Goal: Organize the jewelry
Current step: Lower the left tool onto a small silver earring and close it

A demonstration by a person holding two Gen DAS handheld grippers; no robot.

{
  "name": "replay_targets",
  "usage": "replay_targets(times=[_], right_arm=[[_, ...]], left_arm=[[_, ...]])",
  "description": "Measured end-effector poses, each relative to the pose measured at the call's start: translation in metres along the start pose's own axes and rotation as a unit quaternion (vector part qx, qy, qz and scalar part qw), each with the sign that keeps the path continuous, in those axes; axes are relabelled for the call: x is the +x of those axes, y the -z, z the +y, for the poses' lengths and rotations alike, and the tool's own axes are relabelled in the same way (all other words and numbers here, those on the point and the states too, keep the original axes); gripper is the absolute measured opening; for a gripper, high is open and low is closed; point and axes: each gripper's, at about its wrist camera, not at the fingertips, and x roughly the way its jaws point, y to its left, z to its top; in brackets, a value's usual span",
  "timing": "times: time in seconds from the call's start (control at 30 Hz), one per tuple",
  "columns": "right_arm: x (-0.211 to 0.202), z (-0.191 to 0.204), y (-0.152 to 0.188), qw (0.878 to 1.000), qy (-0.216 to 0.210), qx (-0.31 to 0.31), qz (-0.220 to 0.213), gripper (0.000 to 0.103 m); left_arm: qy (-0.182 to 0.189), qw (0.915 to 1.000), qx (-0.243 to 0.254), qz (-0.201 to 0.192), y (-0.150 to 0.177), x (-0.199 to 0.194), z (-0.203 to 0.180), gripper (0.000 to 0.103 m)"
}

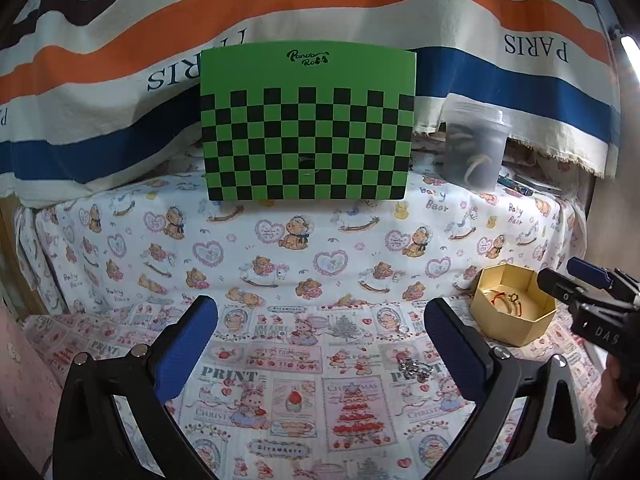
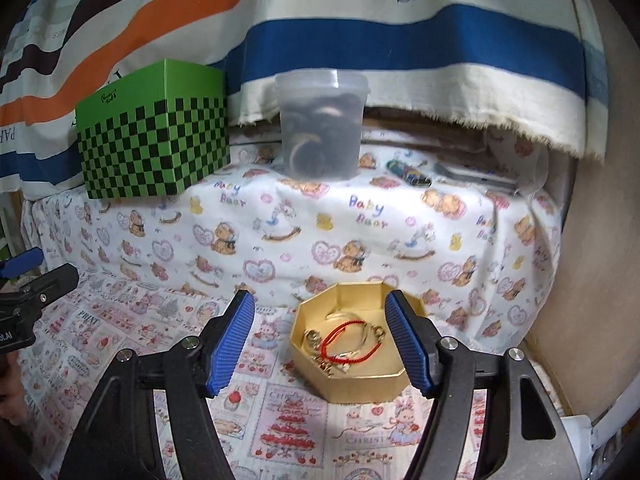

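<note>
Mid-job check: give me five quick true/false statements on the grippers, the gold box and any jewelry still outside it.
1. The left gripper is open and empty. True.
2. The gold box is empty. False: it holds a red cord and gold pieces.
3. A silver piece lies on the cloth outside the box. True.
4. The right gripper is shut on the red cord. False: it is open, holding nothing.
5. The checkered box is red. False: green and black.

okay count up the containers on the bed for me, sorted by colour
Gold: 1, the open octagonal box
Green: 1, the checkered box
Clear: 1, the lidded plastic tub
Total: 3
</note>
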Motion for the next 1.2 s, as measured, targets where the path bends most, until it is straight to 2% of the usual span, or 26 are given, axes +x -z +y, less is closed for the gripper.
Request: replay_targets(times=[0.07,0.13,0.23,0.3,0.4,0.53,0.6,0.7,0.8,0.93,1.1,1.13,1.17,1.2], right_arm=[[0.003,-0.003,0.001,1.000,-0.013,0.012,0.010,0.061],[0.006,-0.005,0.002,1.000,-0.016,0.017,0.017,0.058],[0.009,-0.006,0.003,1.000,-0.013,0.016,0.023,0.058],[0.011,-0.008,0.003,0.999,-0.012,0.020,0.027,0.058],[0.013,-0.010,0.004,0.999,-0.012,0.023,0.032,0.058],[0.014,-0.010,0.003,0.999,-0.005,0.022,0.034,0.058],[0.015,-0.010,0.003,0.999,-0.002,0.024,0.035,0.058],[0.016,-0.010,0.003,0.999,0.000,0.023,0.039,0.058],[0.016,-0.010,0.004,0.999,0.004,0.021,0.039,0.058],[0.015,-0.011,0.003,0.999,0.004,0.023,0.037,0.058],[0.015,-0.011,0.004,0.999,0.008,0.025,0.037,0.058],[0.015,-0.011,0.004,0.999,0.011,0.025,0.035,0.058],[0.014,-0.011,0.004,0.999,0.012,0.023,0.034,0.058],[0.013,-0.011,0.004,0.999,0.013,0.022,0.032,0.058]], left_arm=[[-0.005,1.0000,0.004,-0.001,0.001,0.002,0.000,0.102],[-0.001,1.0000,0.003,0.007,0.003,0.006,0.000,0.099],[0.021,0.9991,0.001,0.036,0.004,0.014,-0.002,0.083],[0.028,0.9971,-0.004,0.070,0.005,0.024,-0.007,0.064],[0.048,0.9914,-0.008,0.121,0.005,0.040,-0.018,0.049],[0.070,0.9777,0.003,0.198,0.007,0.063,-0.040,0.043],[0.072,0.9733,0.015,0.218,0.009,0.070,-0.053,0.037],[0.064,0.9697,0.026,0.234,0.011,0.080,-0.066,0.035],[0.073,0.9606,0.016,0.268,0.017,0.095,-0.070,0.022],[0.093,0.9552,0.006,0.281,0.026,0.100,-0.074,0.022],[0.101,0.9539,0.000,0.282,0.034,0.104,-0.078,0.022],[0.097,0.9559,0.000,0.277,0.035,0.104,-0.079,0.022],[0.088,0.9575,0.007,0.275,0.035,0.104,-0.080,0.020],[0.080,0.9591,0.016,0.271,0.036,0.104,-0.082,0.013]])
